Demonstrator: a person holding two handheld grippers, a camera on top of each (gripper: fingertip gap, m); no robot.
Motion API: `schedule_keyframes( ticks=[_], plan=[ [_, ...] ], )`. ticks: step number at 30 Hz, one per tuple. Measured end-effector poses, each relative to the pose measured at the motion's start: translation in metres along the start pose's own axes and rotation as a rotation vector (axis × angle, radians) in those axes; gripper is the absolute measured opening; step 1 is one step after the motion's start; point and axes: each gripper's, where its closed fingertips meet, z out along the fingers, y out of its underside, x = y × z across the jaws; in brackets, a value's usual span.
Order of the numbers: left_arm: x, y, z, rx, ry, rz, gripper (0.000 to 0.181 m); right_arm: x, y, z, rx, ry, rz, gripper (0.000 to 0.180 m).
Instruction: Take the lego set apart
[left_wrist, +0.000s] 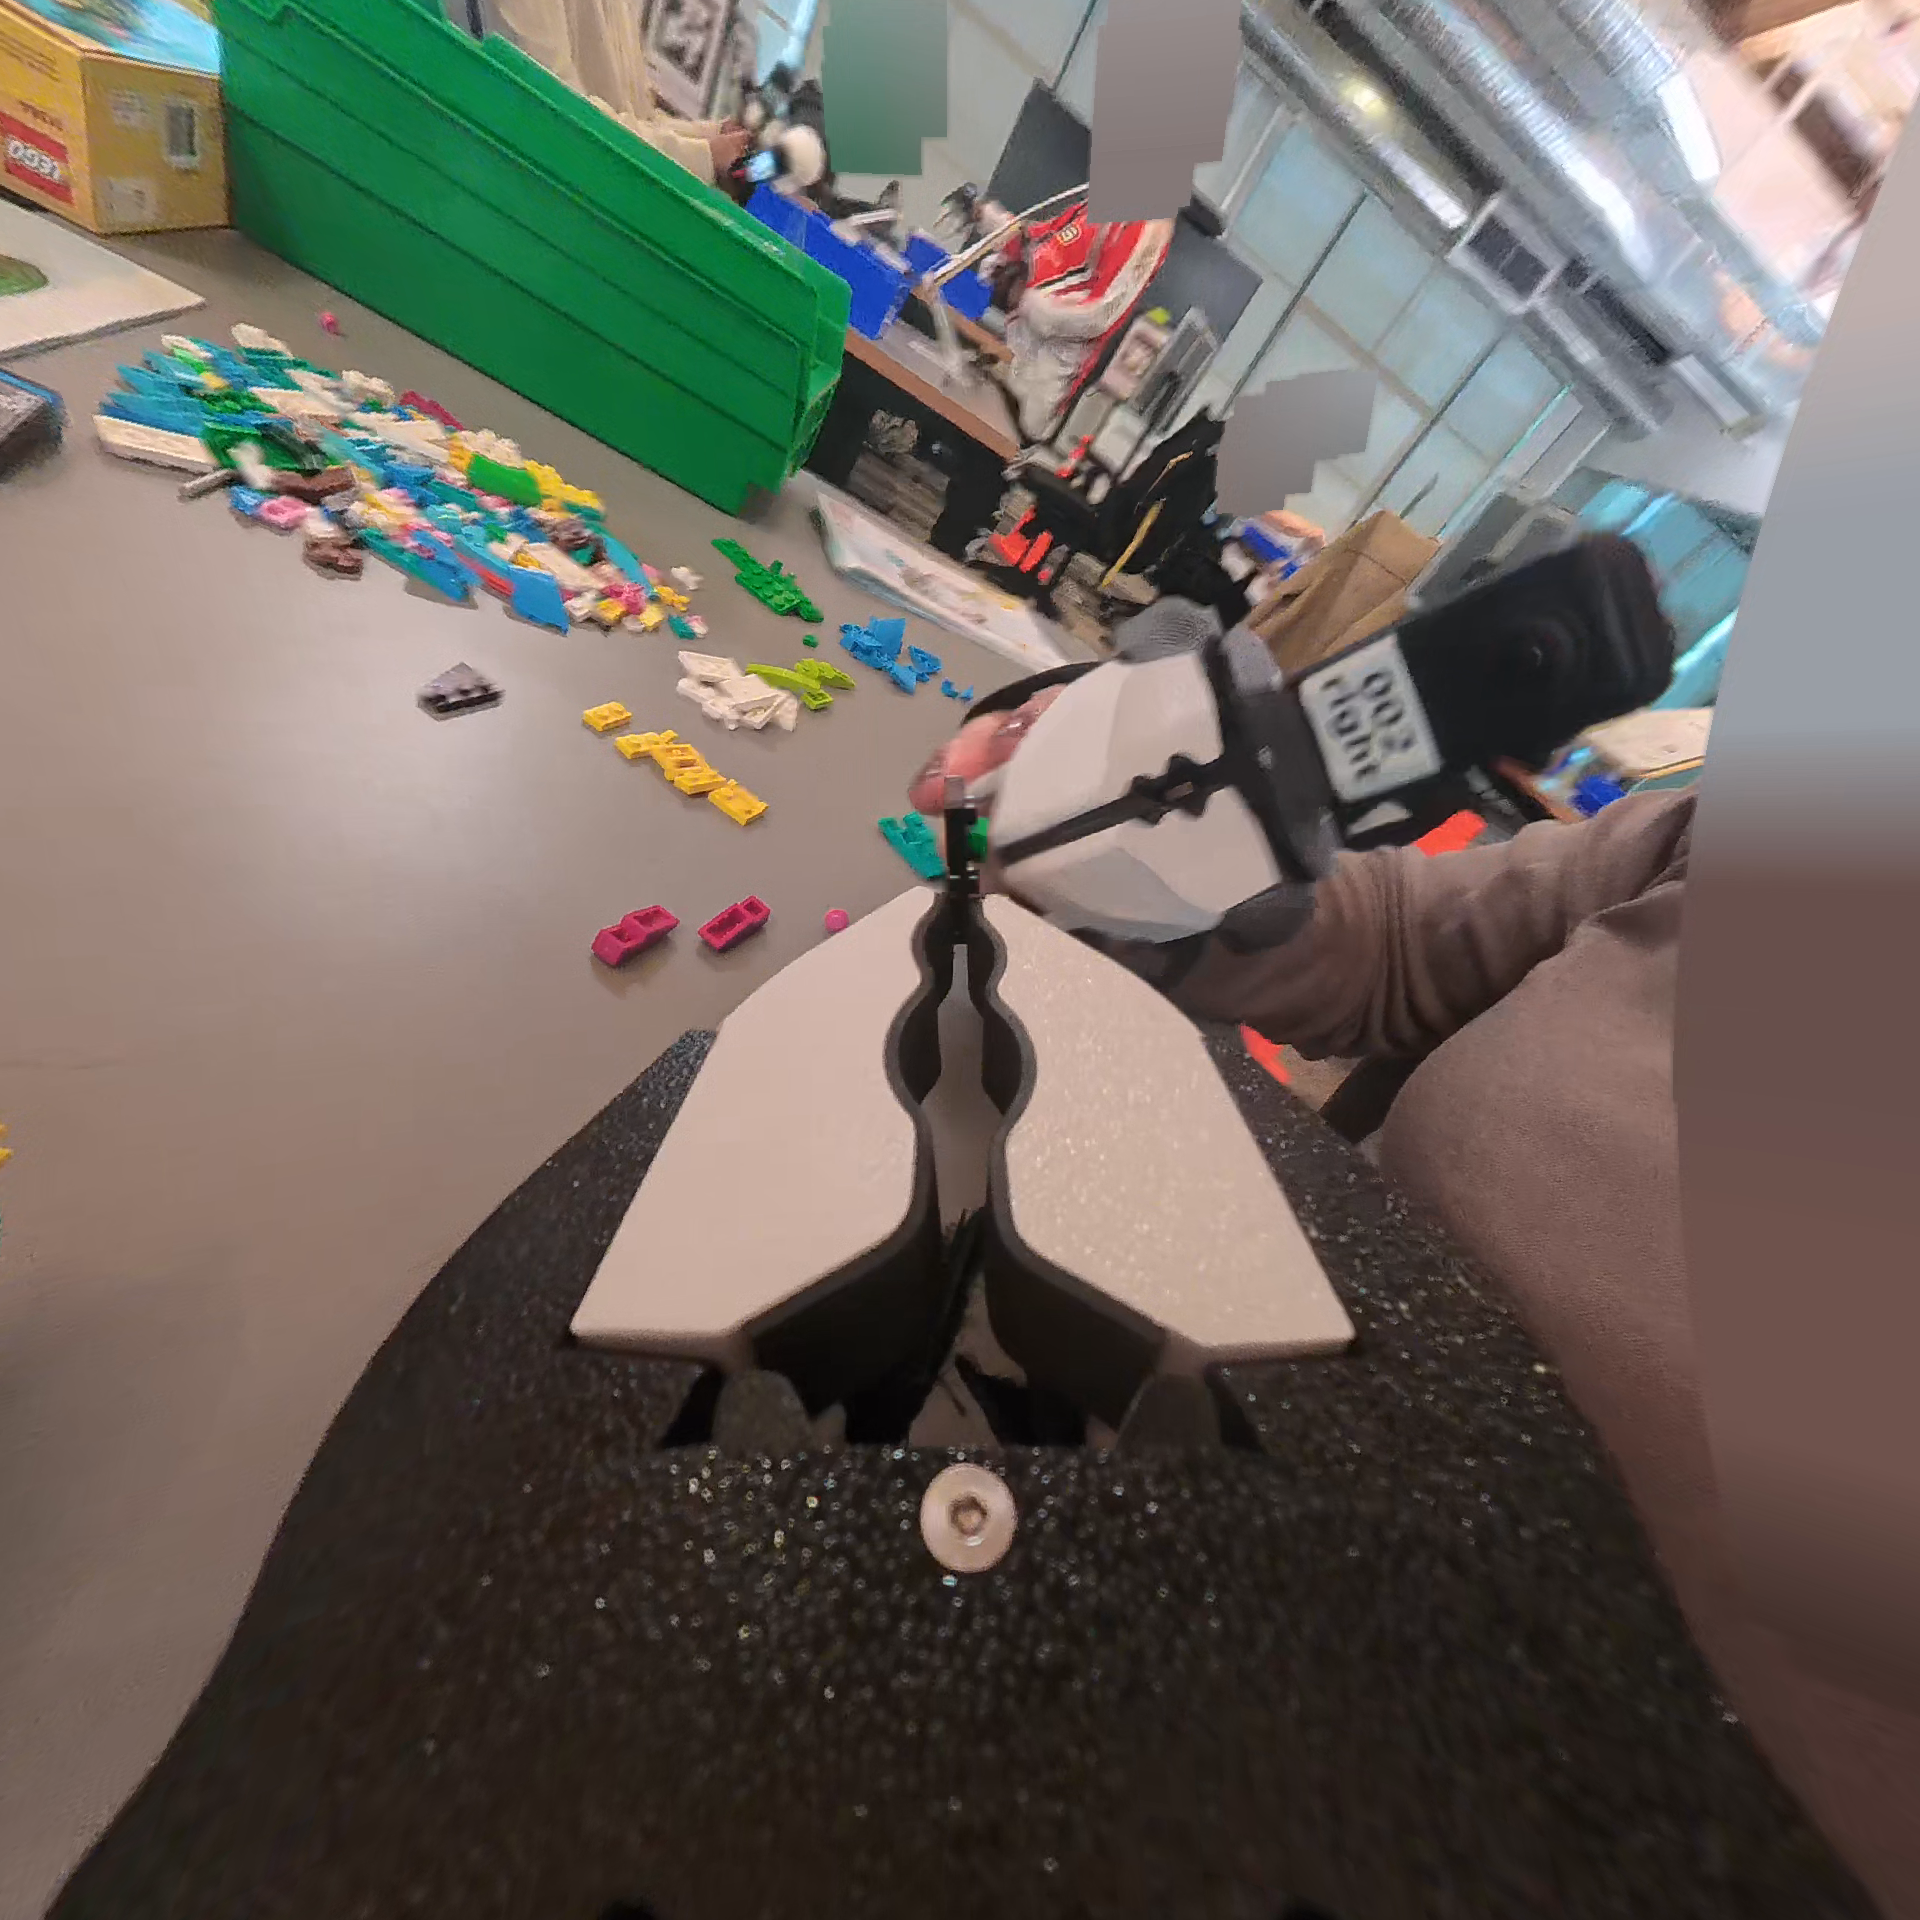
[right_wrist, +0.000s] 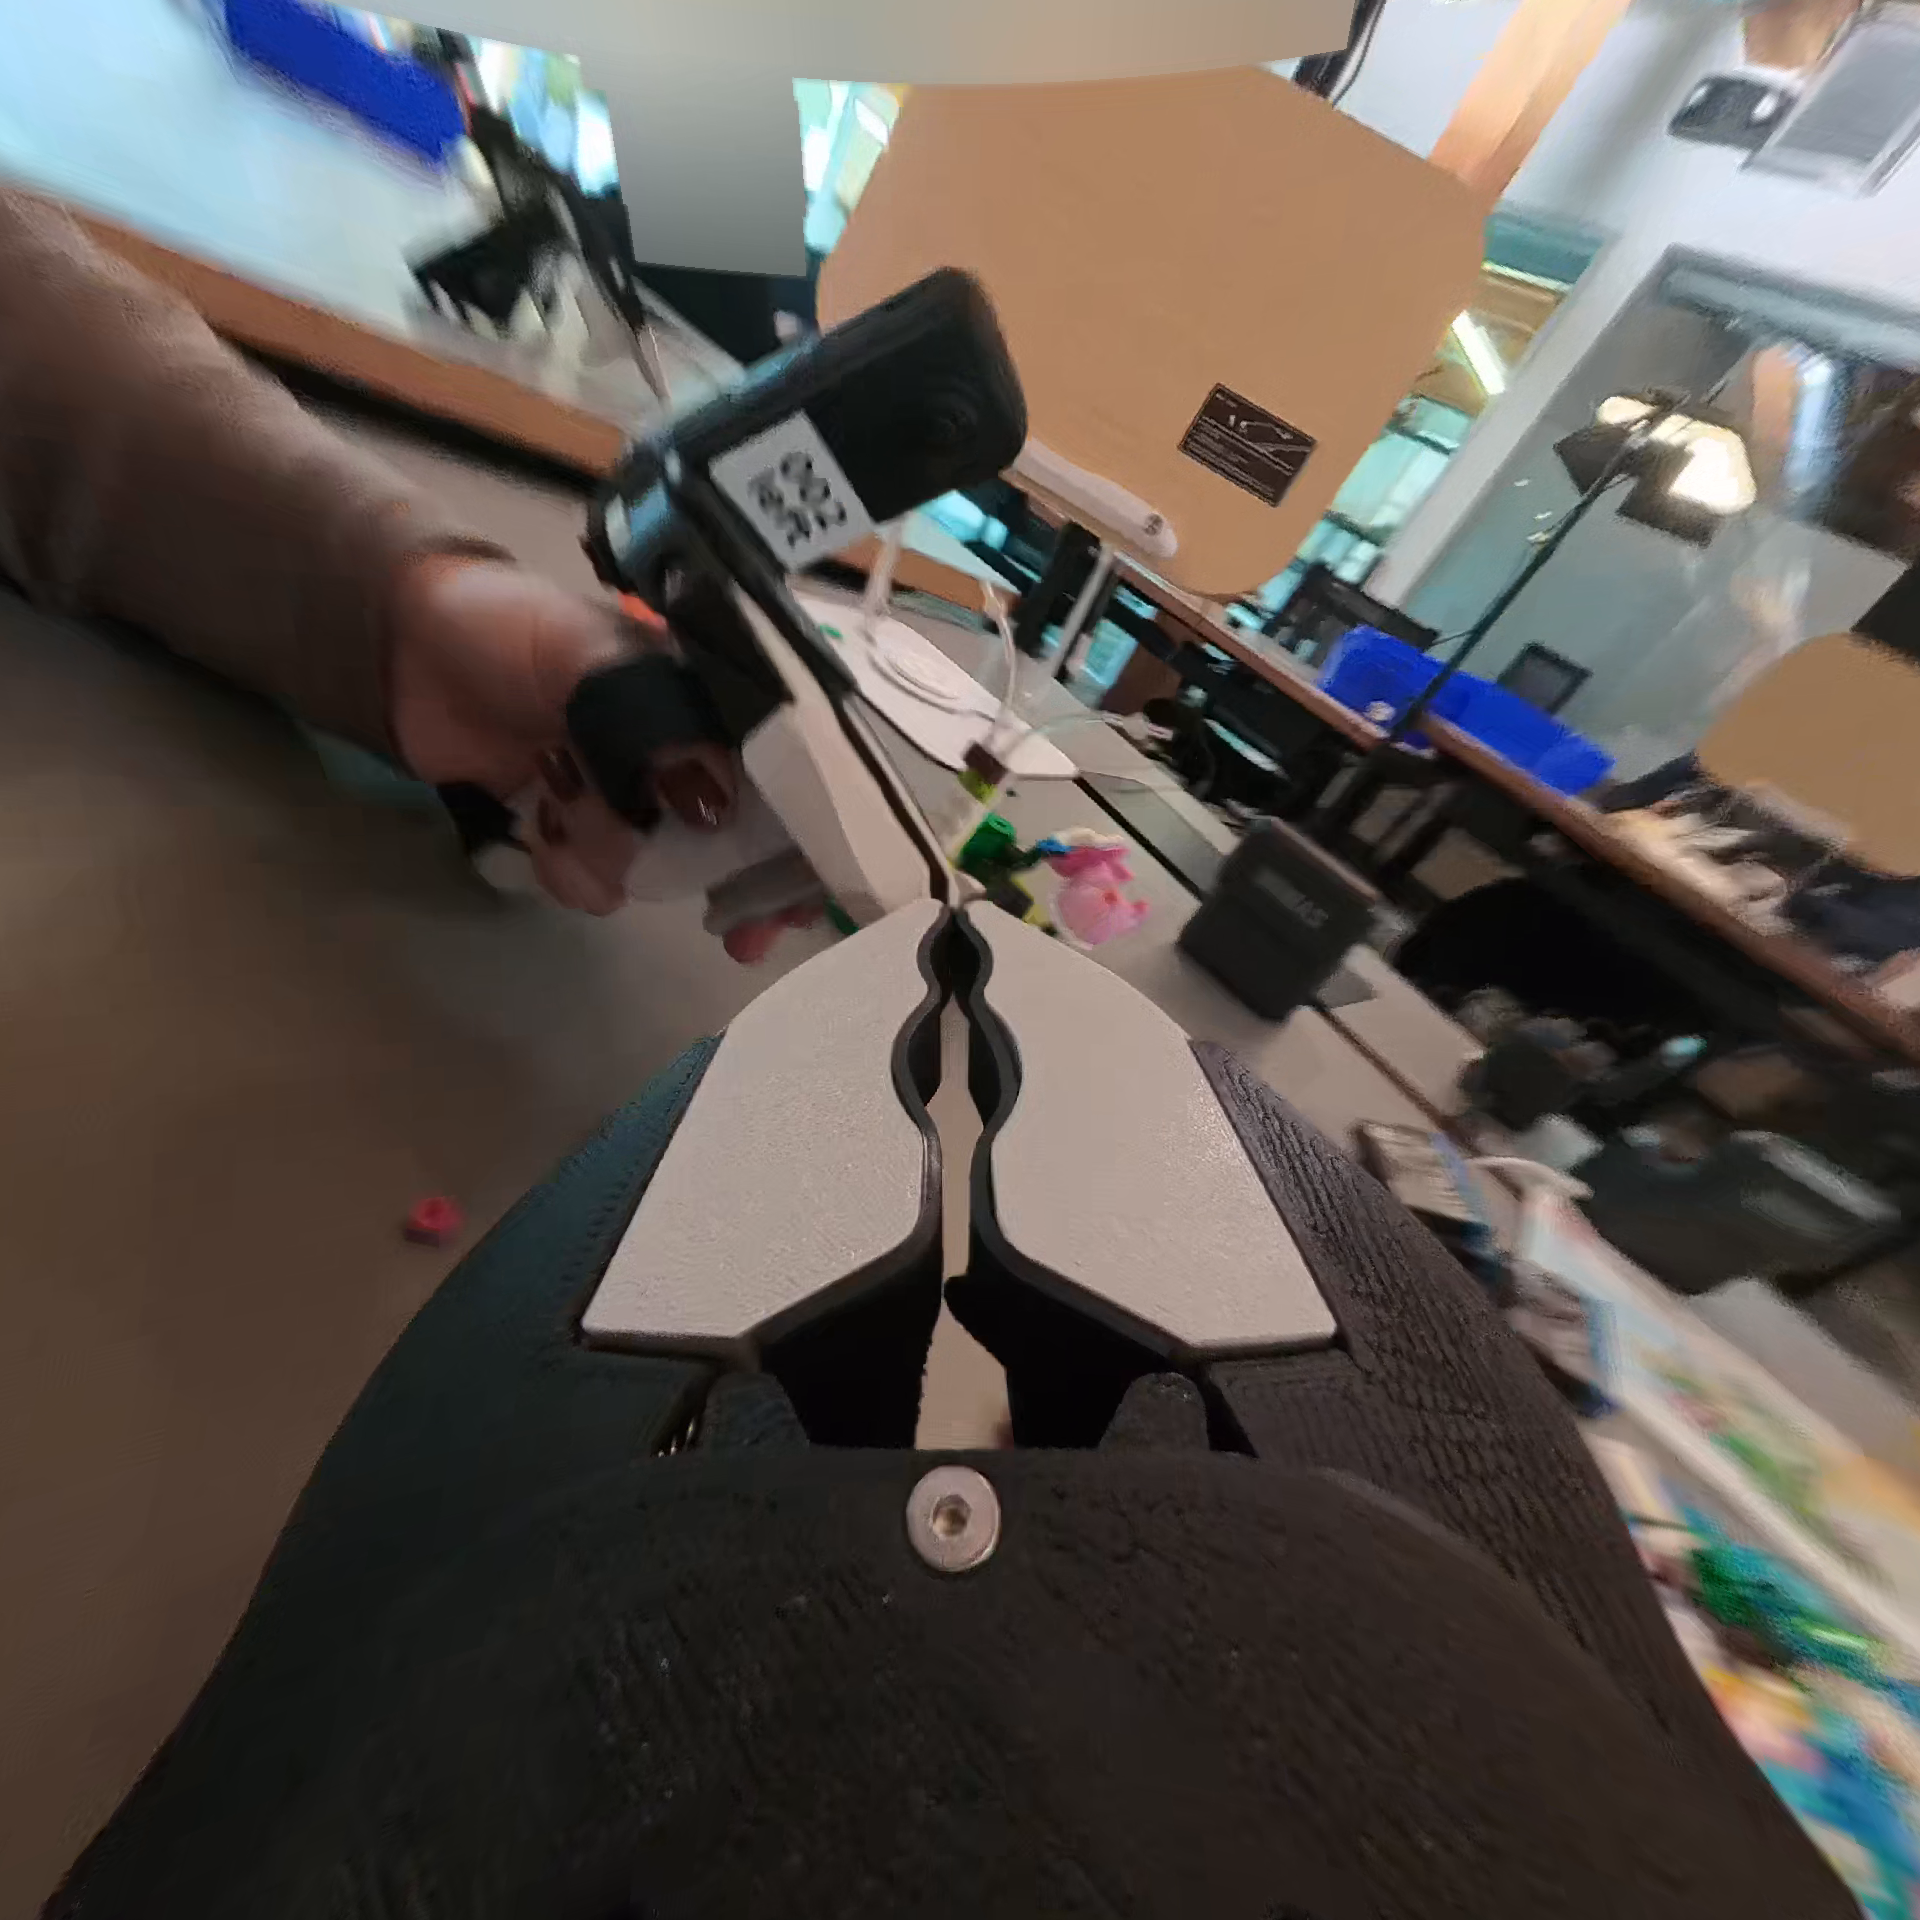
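A thin black lego piece stands upright between the tips of the left gripper, which is closed around it, above the grey table. The right gripper meets it from the side with its fingers pressed together; whether it also grips the piece, I cannot tell. Just beyond the tips lie two magenta bricks and one small pink ball. Farther off there is a row of yellow pieces, one big pile of mixed pieces, one green bin and one yellow box.
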Motion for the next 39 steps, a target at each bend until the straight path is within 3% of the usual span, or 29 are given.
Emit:
schedule_keyframes(
  ticks=[4, 18, 24, 39],
  plan=[
    [-0.002, 0.001, 0.001, -0.007, -0.034, 0.069, 0.002, 0.007, -0.002, -0.001, 0.027, -0.060, 0.263, 0.004],
    [-0.001, 0.004, 0.002, -0.032, -0.061, 0.131, 0.002, 0.002, 0.008, 0.004, -0.039, -0.059, 0.275, 0.007],
    [-0.005, 0.005, 0.002, -0.033, -0.058, 0.067, 0.001, 0.003, 0.012, 0.006, -0.109, 0.048, 0.018, 0.005],
    [-0.013, 0.012, 0.002, -0.062, -0.083, 0.031, 0.002, 0.000, 0.019, 0.007, -0.191, 0.135, -0.341, 0.005]
  ],
)
